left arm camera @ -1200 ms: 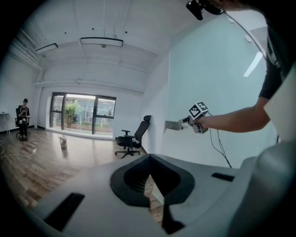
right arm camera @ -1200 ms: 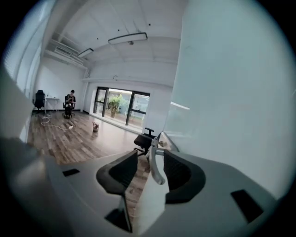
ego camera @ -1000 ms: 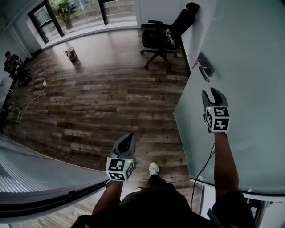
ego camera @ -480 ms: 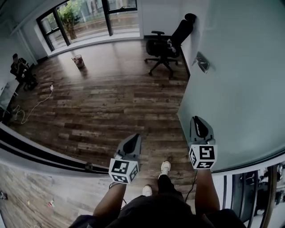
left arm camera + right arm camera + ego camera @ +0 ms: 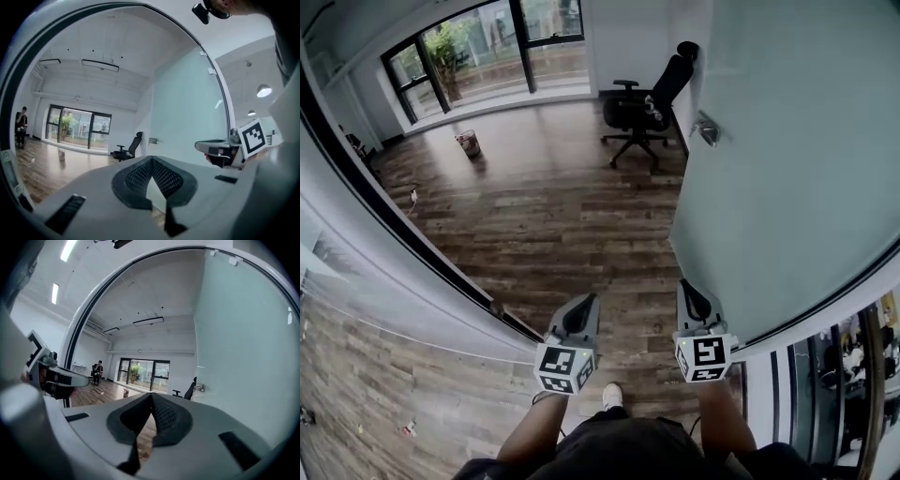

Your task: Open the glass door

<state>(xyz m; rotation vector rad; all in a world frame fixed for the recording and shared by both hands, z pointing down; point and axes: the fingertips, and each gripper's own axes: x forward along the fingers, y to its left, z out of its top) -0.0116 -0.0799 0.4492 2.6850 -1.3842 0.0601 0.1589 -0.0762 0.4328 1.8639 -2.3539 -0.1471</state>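
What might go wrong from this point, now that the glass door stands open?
1. Nothing holds the glass door: both the right tongs and left tongs are shut and empty, far from its handle, so it might swing back toward the person.
2. The office chair sits near the door's handle edge; a swing could clip it.

The glass door (image 5: pixel 787 169) is frosted, smooth and matt; its handle (image 5: pixel 706 129), toward one o'clock, looks like bright metal. The floor (image 5: pixel 553 216) is dark grained wood with a soft sheen. The left gripper (image 5: pixel 585 302) and right gripper (image 5: pixel 687 287) have matt grey plastic shells and black dimpled fingers (image 5: pixel 136 178).
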